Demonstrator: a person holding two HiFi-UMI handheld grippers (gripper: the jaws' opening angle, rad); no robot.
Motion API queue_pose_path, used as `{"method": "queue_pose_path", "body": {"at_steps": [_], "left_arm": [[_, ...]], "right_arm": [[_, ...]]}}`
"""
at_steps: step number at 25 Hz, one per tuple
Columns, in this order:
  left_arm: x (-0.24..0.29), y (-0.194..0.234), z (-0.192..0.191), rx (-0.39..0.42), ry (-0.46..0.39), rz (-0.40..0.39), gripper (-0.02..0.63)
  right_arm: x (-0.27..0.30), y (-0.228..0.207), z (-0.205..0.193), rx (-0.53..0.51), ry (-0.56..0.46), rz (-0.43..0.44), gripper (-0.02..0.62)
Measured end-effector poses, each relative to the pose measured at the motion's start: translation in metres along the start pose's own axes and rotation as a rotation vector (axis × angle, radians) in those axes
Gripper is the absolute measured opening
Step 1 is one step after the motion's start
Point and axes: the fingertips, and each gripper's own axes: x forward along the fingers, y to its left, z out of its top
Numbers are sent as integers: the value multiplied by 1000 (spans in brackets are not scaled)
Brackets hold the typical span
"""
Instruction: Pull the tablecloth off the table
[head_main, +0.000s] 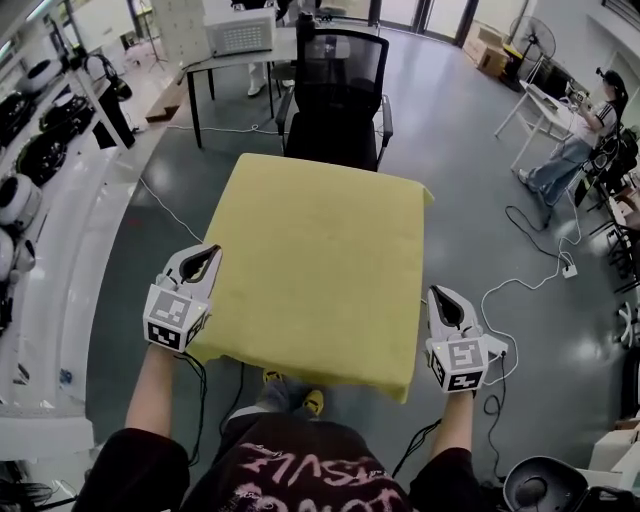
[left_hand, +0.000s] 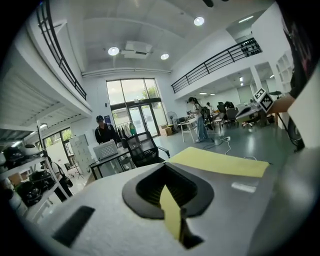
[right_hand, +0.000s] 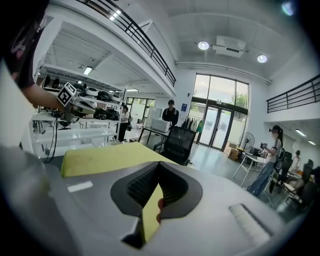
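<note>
A square yellow fabric tablecloth (head_main: 320, 260) was found spread flat over the table, which was wholly covered. Its near edge was draped at 6 o'clock. A black mesh office chair (head_main: 338, 95) was noted just beyond it at 12 o'clock. The left gripper (head_main: 203, 258) was placed at the cloth's 8 o'clock corner and the right gripper (head_main: 446, 300) at its 4 o'clock edge. Each had its jaws clamped tight on a pinched fold of cloth. Both near sides were judged to be held so that an even pull toward 6 o'clock could be applied without skewing.
</note>
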Motion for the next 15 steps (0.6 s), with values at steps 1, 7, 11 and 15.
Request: {"method": "queue_pose_path", "body": {"at_steps": [1,7,11,15], "left_arm": [[4,4,-3,9,10,-11,6],[34,23,-35,67,87,-83,6],[57,29,-61,122,146,-153,6],[77,32,-91,174,208,-235,7]], "right_arm": [[4,-1,-1,-9,12,1,14],[44,4,-16,-91,103,43,14],[71,9,-32,-147,167,88,14],[93,15,-47,-187,224,131,15]]}}
